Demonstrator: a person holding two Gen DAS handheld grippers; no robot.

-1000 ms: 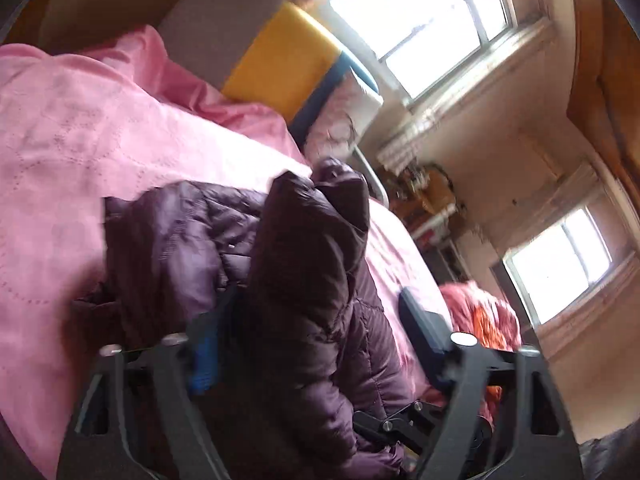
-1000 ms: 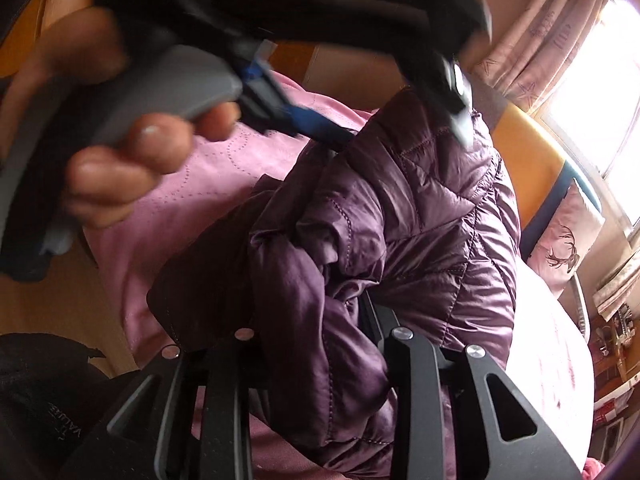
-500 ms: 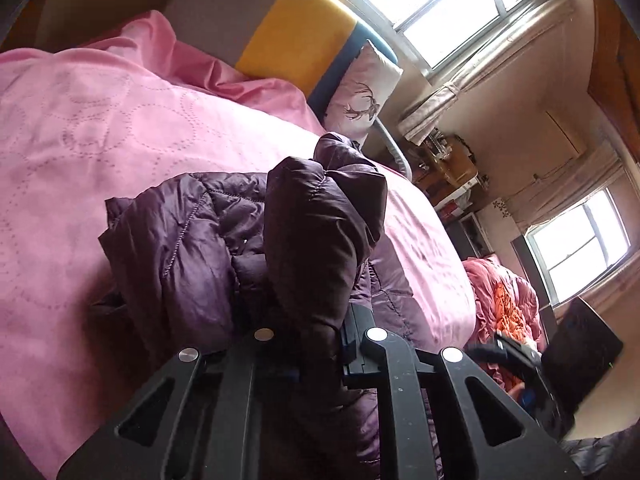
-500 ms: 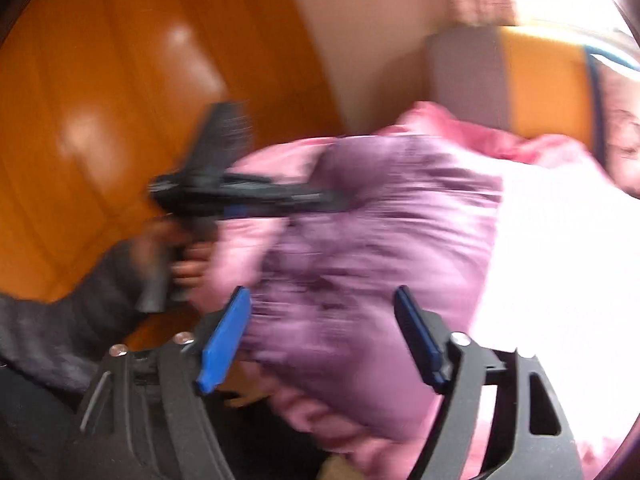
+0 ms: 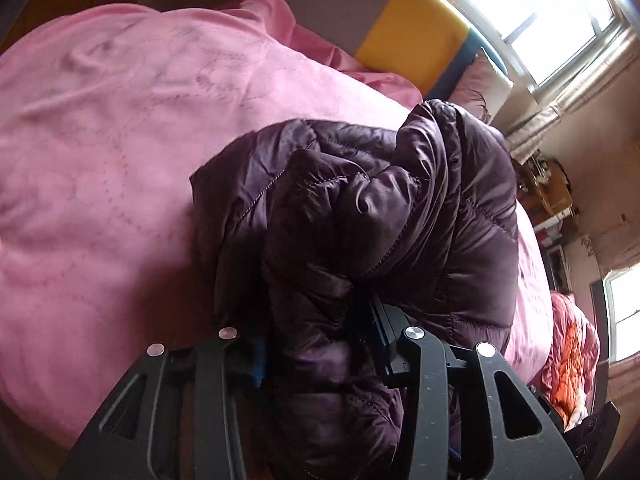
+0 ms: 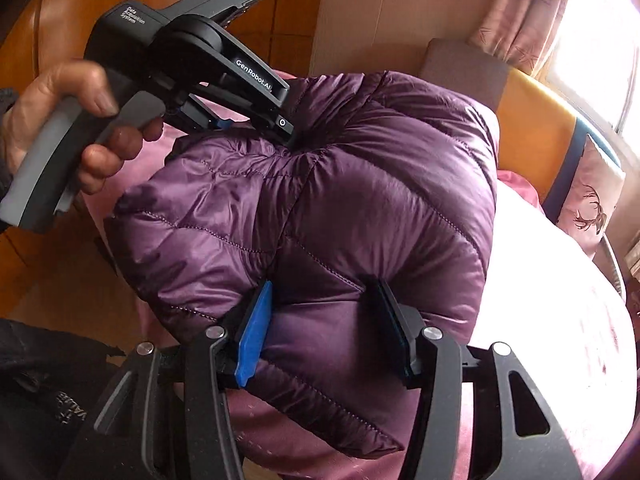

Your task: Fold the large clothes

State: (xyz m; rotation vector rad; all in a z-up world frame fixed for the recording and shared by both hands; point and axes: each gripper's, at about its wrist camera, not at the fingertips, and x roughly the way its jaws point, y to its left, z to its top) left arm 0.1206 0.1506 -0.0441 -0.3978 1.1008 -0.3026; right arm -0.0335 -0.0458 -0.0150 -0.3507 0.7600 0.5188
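Observation:
A dark purple quilted puffer jacket (image 5: 380,216) is bunched up over a pink bedspread (image 5: 120,152). My left gripper (image 5: 316,344) is shut on a thick fold of the jacket. In the right wrist view the jacket (image 6: 320,220) is a puffy folded bundle held up above the bed. My right gripper (image 6: 324,332) is shut on its lower edge, its jaws pressed into the padding. The left gripper (image 6: 286,130) shows there too, held in a hand, pinching the bundle's top.
A headboard cushion in grey, yellow and blue (image 5: 412,36) and a deer-print pillow (image 6: 588,204) lie at the bed's far end. Wooden wardrobe panels (image 6: 80,8) stand on the left. Bright windows (image 5: 552,20) and an orange-red quilt (image 5: 572,356) are to the right.
The left gripper went from open to shut on the jacket. The right gripper let go, swung away, then came back and closed on the bundle's lower edge. The jacket is now bunched more tightly.

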